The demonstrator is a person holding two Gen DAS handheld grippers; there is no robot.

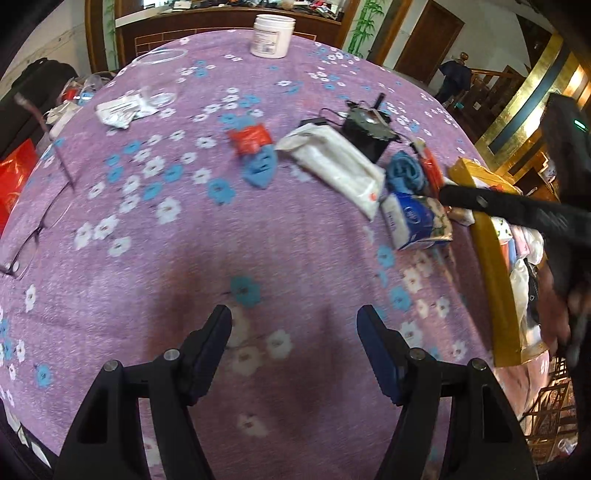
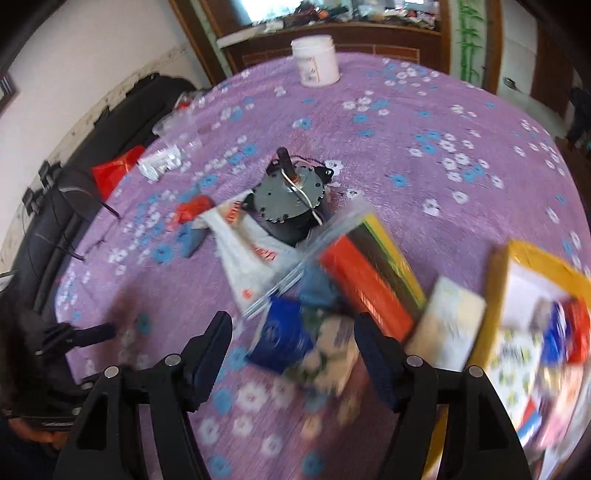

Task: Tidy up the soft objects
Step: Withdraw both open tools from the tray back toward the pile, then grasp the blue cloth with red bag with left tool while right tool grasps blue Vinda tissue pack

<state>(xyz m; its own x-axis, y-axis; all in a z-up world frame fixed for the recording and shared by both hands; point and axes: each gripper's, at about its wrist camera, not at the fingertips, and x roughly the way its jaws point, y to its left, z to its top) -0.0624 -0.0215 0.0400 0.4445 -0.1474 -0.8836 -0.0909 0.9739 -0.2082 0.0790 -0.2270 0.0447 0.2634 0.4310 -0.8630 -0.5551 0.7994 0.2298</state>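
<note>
You are holding your right gripper (image 2: 293, 347) spread around the blue tissue pack (image 2: 284, 339), its long axis running away from you, while your left gripper (image 1: 293, 339) is hanging open farther off.

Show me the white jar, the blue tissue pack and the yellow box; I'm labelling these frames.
white jar (image 1: 272, 35), left wrist view, on its labelled side.
blue tissue pack (image 1: 415, 220), left wrist view, on its blue face.
yellow box (image 1: 493, 266), left wrist view, on its near wall.

home | floral tablecloth (image 1: 184, 258) | wood staircase (image 1: 491, 85) | wood door (image 1: 428, 40)
</note>
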